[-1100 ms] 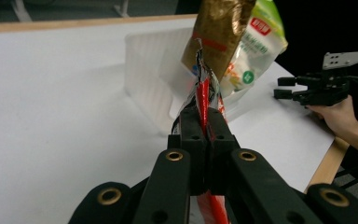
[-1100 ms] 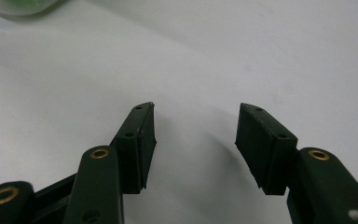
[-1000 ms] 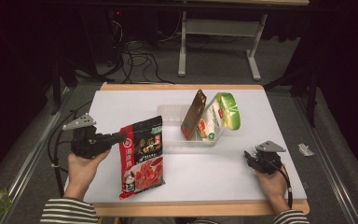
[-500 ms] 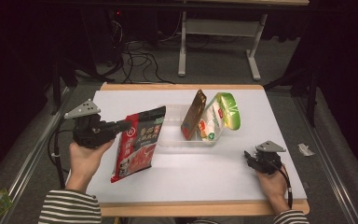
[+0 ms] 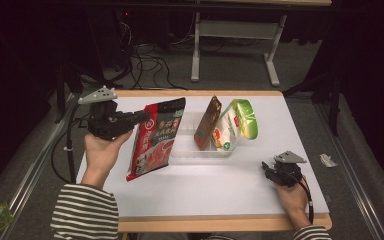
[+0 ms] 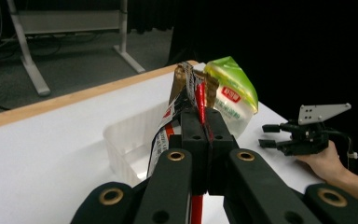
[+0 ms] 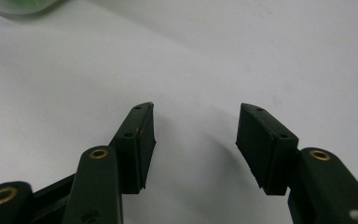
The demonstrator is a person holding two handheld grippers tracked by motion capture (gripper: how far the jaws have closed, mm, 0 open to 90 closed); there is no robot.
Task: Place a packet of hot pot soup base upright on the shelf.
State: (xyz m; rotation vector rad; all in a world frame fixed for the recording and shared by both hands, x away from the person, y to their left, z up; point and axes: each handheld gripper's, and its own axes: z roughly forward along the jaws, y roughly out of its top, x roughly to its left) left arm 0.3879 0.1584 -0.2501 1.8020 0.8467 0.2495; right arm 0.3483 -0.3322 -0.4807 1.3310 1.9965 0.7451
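My left claw is clamped tight on the edge of the red pouch, and I hold it up off the white counter at the left side, so the pouch hangs tilted with its lower corner out over the counter's near left part. In the left claw view my 2 black jaws press flat together on the thin red edge of the pouch, which stands up straight between them.

Just beyond the pouch sits the clear plastic tray, near the middle of the counter. 2 packs lean in it: a brown pack standing on edge, and a green and white pack tilted against it on the right. From the left claw view the tray lies just behind the pouch, with the green and white pack rising past it.

My right claw rests low at the near right of the counter, well apart from the tray and the pouch. Its jaws stand partly apart with nothing between them; in the right claw view the right claw shows bare white counter in the gap
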